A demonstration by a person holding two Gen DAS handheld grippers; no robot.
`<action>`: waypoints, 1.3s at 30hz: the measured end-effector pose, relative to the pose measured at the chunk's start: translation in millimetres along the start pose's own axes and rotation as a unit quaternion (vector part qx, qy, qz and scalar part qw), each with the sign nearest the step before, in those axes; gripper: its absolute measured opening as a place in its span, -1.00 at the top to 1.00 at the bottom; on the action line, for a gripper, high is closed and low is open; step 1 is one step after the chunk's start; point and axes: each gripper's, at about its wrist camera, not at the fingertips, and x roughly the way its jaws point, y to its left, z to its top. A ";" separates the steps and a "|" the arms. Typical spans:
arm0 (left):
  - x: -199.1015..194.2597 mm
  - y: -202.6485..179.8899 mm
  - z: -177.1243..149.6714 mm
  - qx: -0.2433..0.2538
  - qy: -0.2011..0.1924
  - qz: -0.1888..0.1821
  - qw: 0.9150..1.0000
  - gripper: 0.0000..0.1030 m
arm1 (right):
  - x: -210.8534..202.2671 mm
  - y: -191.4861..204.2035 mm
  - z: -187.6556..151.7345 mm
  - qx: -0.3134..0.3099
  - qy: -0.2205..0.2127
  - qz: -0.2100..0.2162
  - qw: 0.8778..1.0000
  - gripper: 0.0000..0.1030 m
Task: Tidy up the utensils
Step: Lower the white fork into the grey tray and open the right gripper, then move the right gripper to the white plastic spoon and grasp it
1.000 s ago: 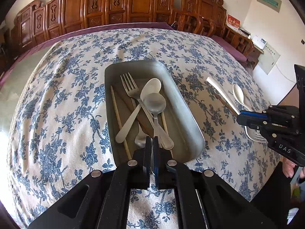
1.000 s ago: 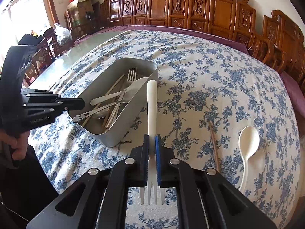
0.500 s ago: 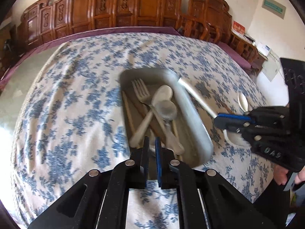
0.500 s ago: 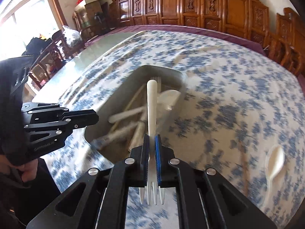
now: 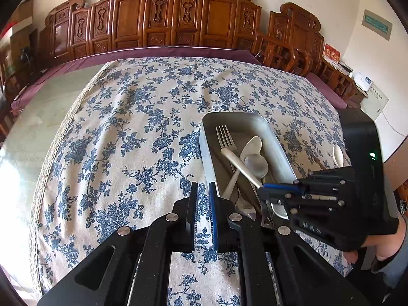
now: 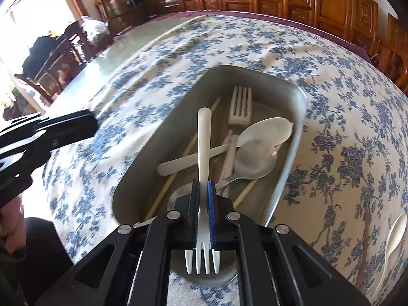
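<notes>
My right gripper (image 6: 203, 182) is shut on a white plastic fork (image 6: 204, 140), handle pointing forward and tines back toward the camera. It hangs over the near end of the metal tray (image 6: 290, 163). In the tray lie a fork (image 6: 239, 107), a white spoon (image 6: 267, 130), a metal spoon (image 6: 255, 163) and chopsticks (image 6: 188, 148). My left gripper (image 5: 202, 186) is over the bare cloth just left of the tray (image 5: 229, 115), its jaws nearly together with nothing between them. From there the right gripper (image 5: 262, 187) shows over the tray's near right corner.
A white spoon (image 6: 397, 229) and a chopstick (image 6: 366, 229) lie on the floral cloth right of the tray. The cloth (image 5: 127, 140) covers a large table with bare top at its left. Carved wooden chairs (image 5: 178, 17) line the far side.
My right gripper carried the white fork leftward from the open cloth to above the tray. My left gripper drew back and left, off the tray and over bare cloth.
</notes>
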 end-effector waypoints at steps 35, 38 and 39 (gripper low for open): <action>2.1 -3.4 -1.8 0.011 0.006 0.003 1.000 0.83 | 4.5 -7.4 8.7 0.062 0.006 0.033 0.998 0.99; 2.3 -3.5 -2.4 0.011 0.006 0.003 1.000 0.83 | 7.5 -10.7 10.3 0.059 0.006 0.029 0.998 0.99; 2.5 -3.3 -2.7 0.010 0.006 0.003 1.000 0.83 | 7.0 -10.5 9.6 0.057 0.006 0.027 0.998 0.99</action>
